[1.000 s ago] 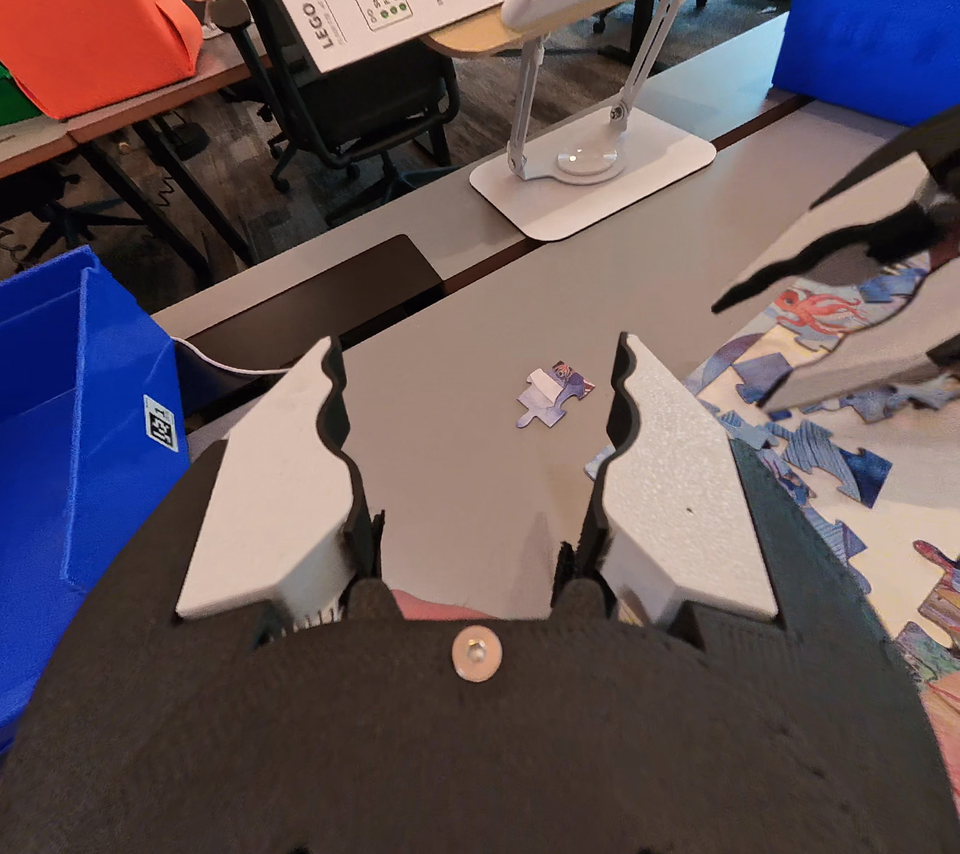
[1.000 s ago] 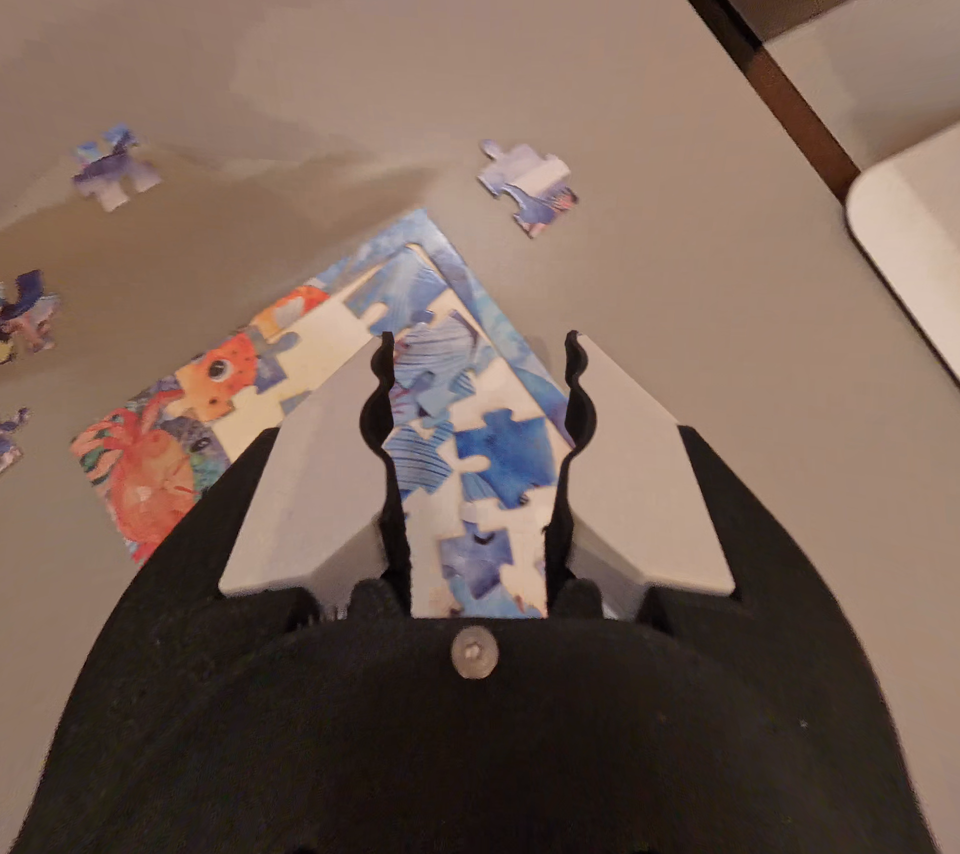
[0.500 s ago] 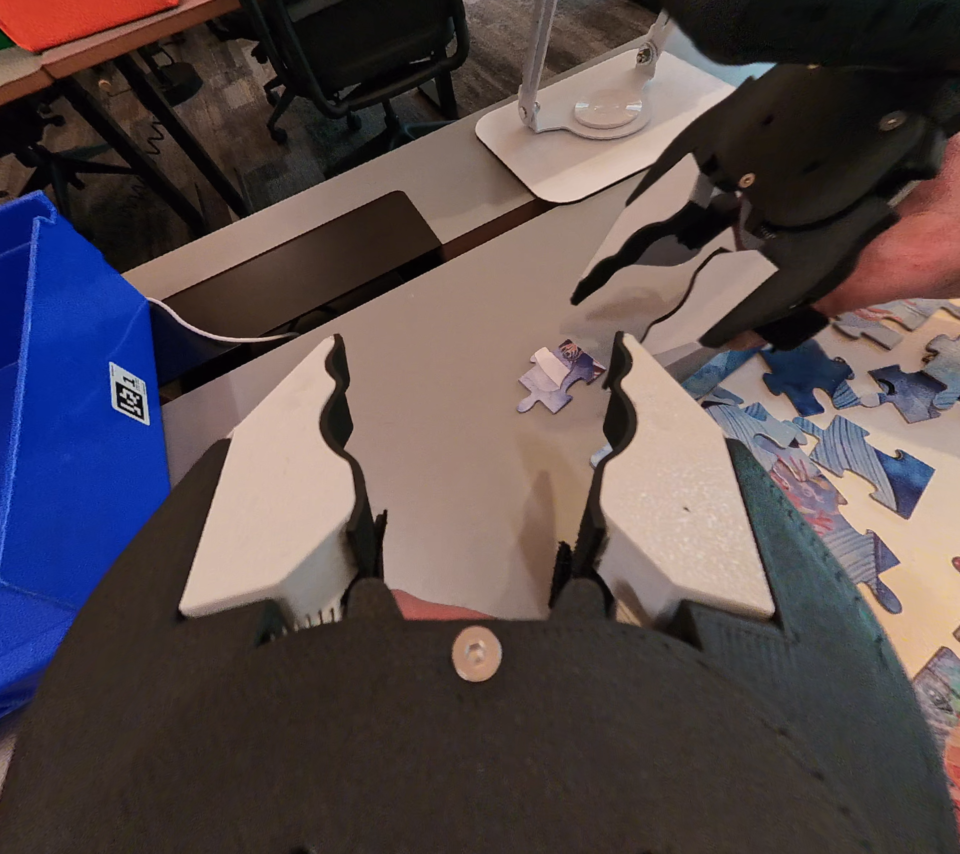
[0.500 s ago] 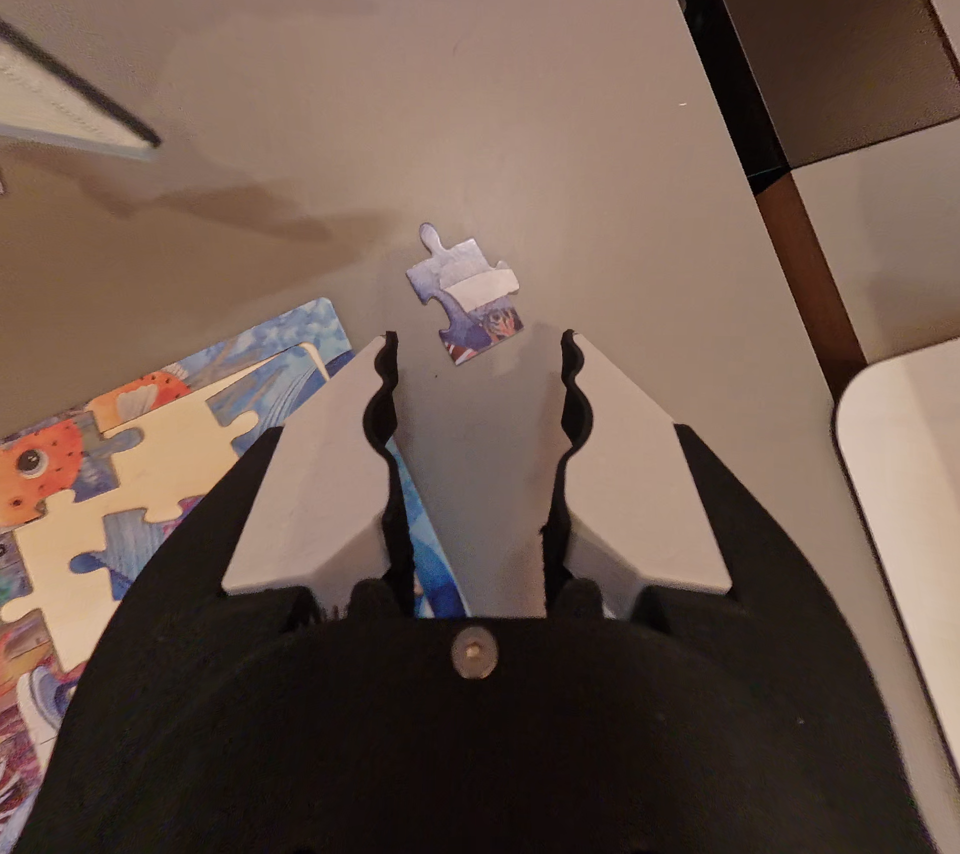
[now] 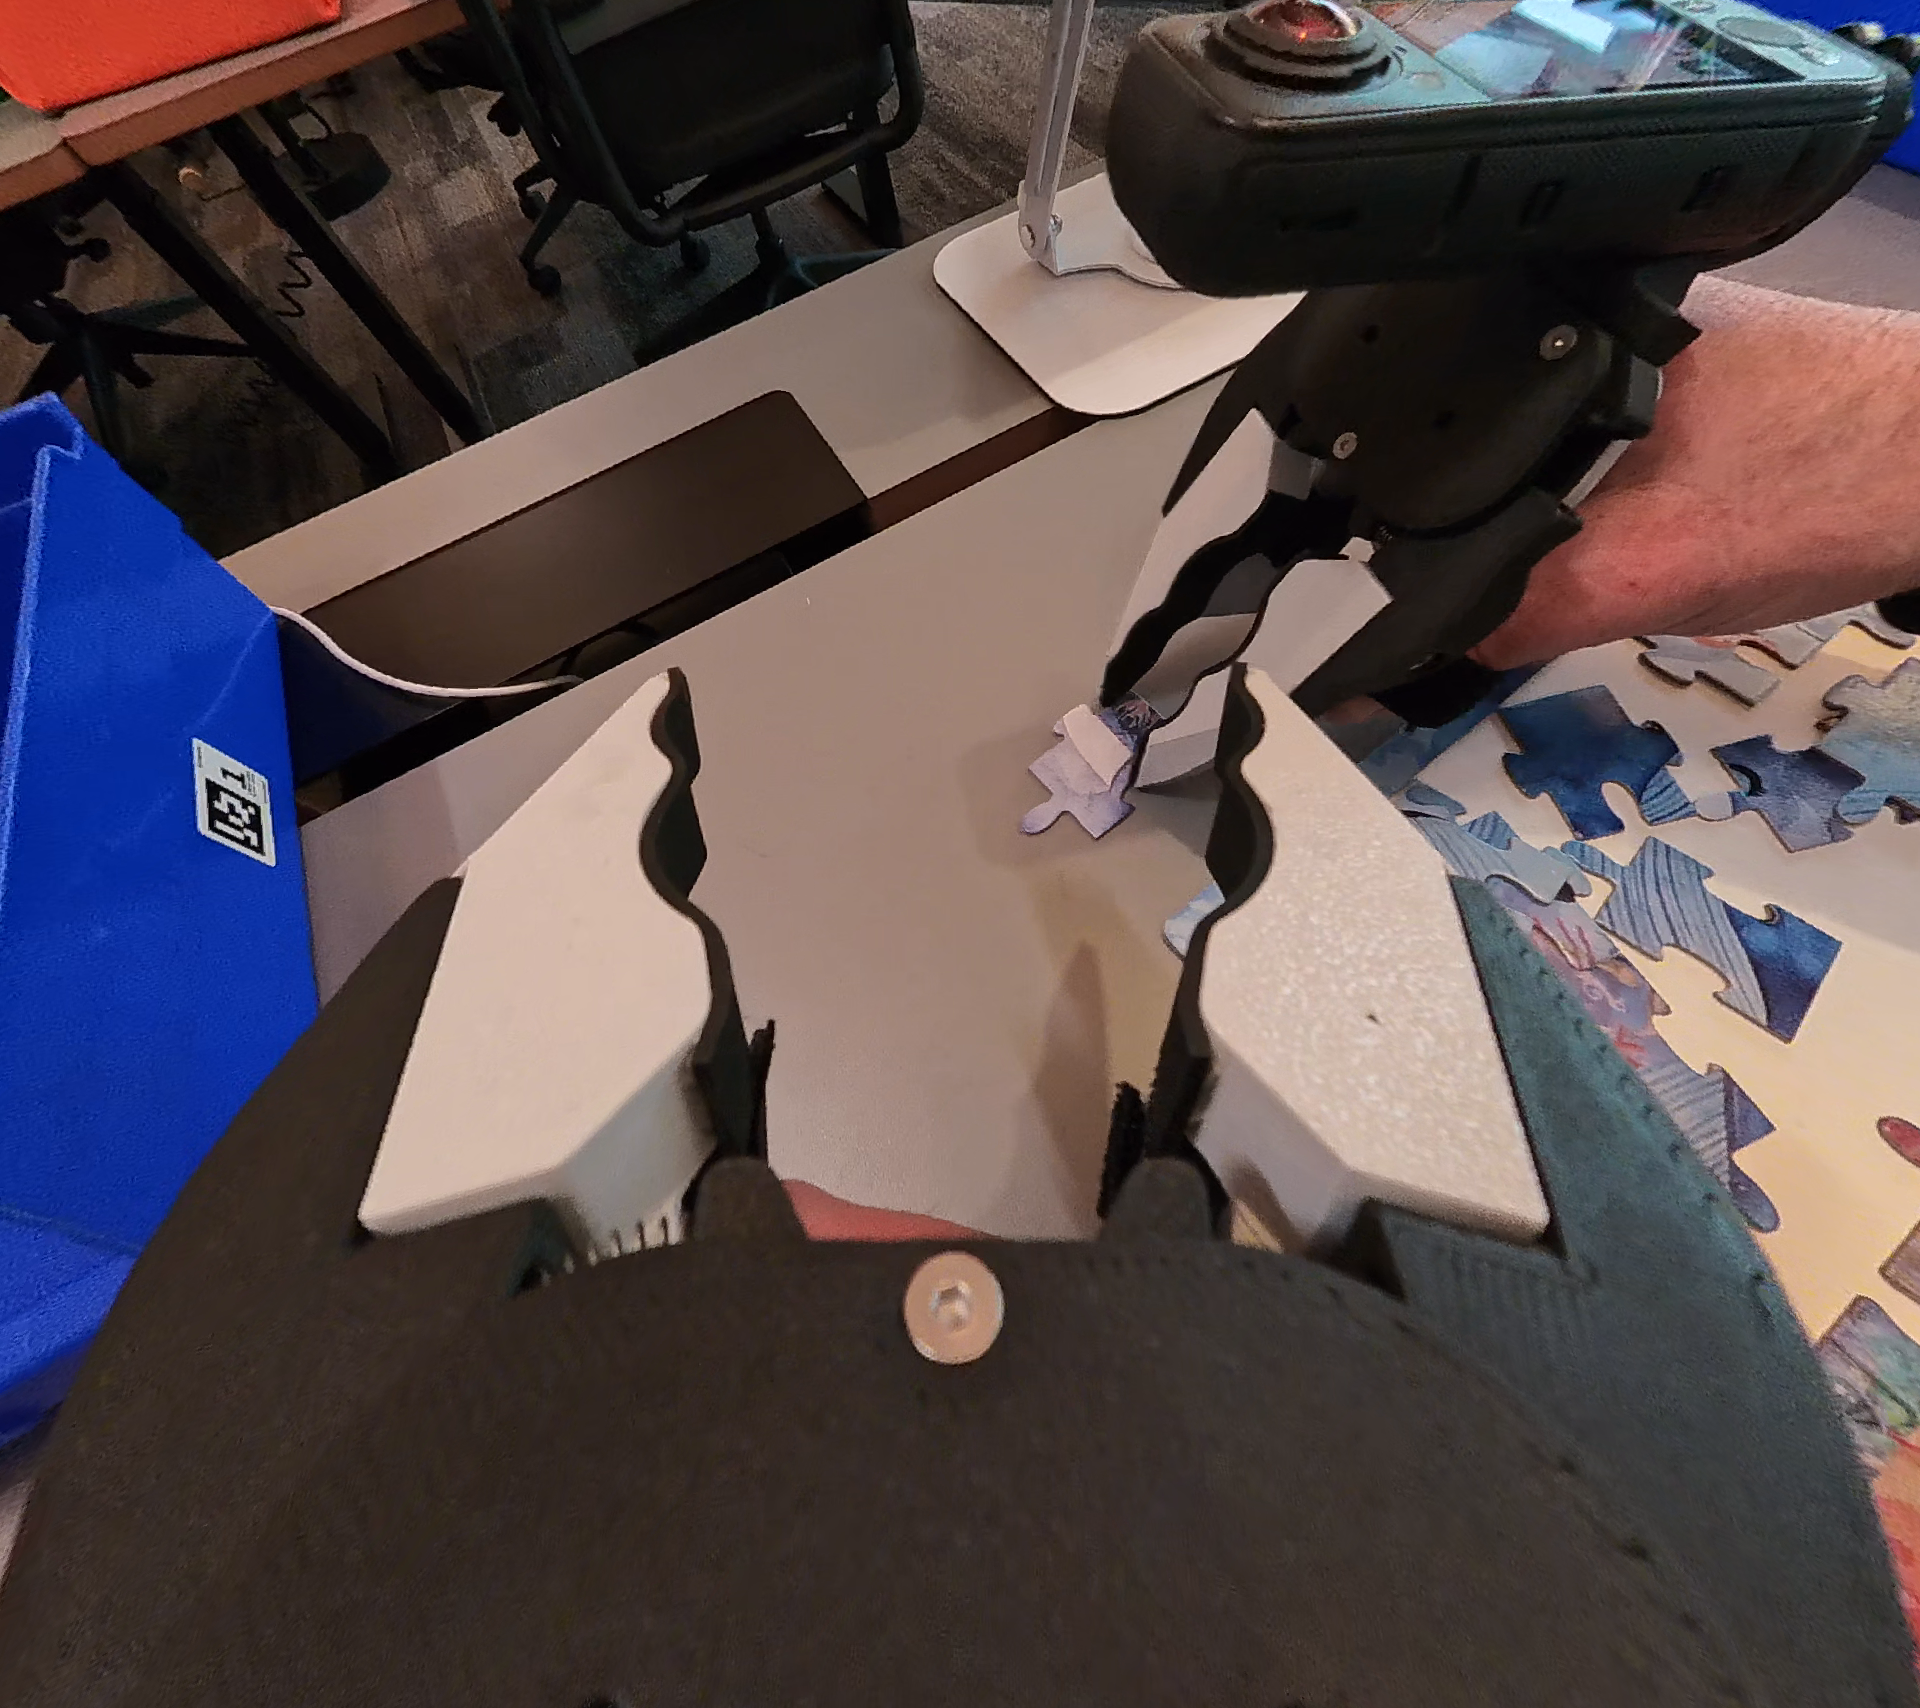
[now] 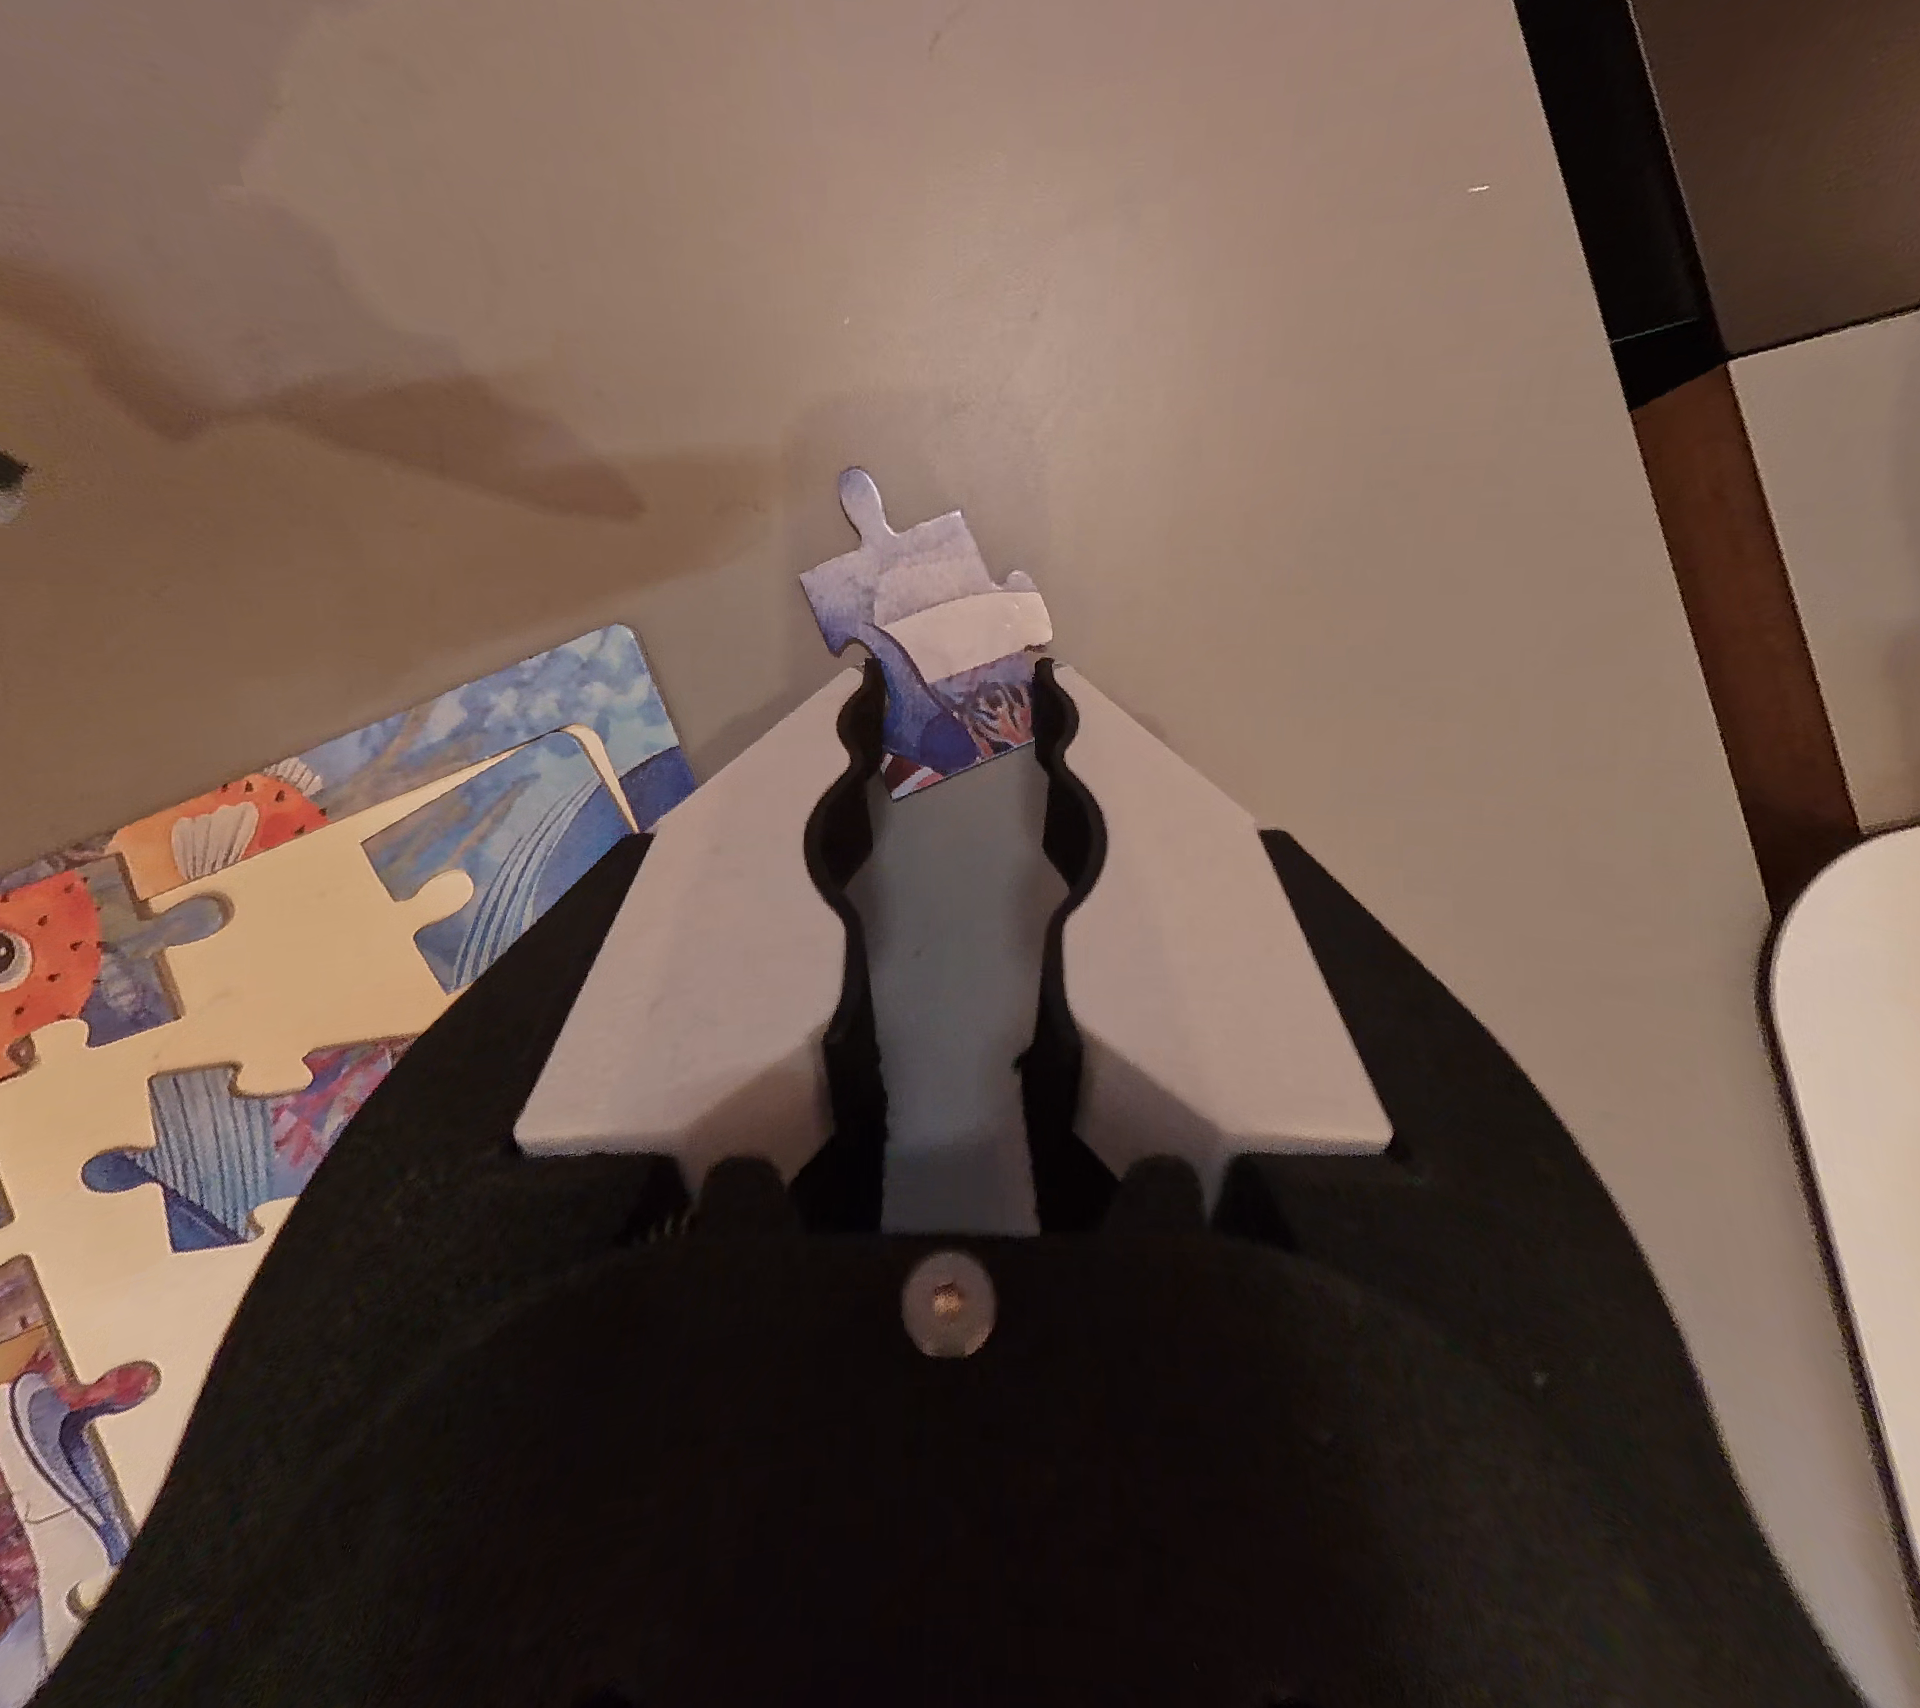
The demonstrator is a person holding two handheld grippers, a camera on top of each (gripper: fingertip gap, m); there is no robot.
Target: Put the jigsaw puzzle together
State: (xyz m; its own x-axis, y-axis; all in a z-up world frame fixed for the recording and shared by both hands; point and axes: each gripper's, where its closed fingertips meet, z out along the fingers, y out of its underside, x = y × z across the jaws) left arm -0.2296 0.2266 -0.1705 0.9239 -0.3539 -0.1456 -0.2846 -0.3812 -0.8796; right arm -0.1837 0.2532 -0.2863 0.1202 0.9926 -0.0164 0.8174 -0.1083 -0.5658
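Straddling puzzle piece (image 6: 940, 619), right gripper (image 6: 954, 671), seemingly unclosed

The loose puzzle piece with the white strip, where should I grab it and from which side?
Take the loose puzzle piece by its near straight end, across its width, coming low from the puzzle board side. It lies flat, and its knob points away.

Office-style lab workroom

Rolling chairs (image 5: 727, 89), carpet floor (image 5: 997, 69), rows of desks (image 5: 883, 879), blue storage bins (image 5: 114, 827) and a document stand (image 5: 1081, 308).

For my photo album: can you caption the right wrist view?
Right gripper straddling a loose puzzle piece on the grey table.
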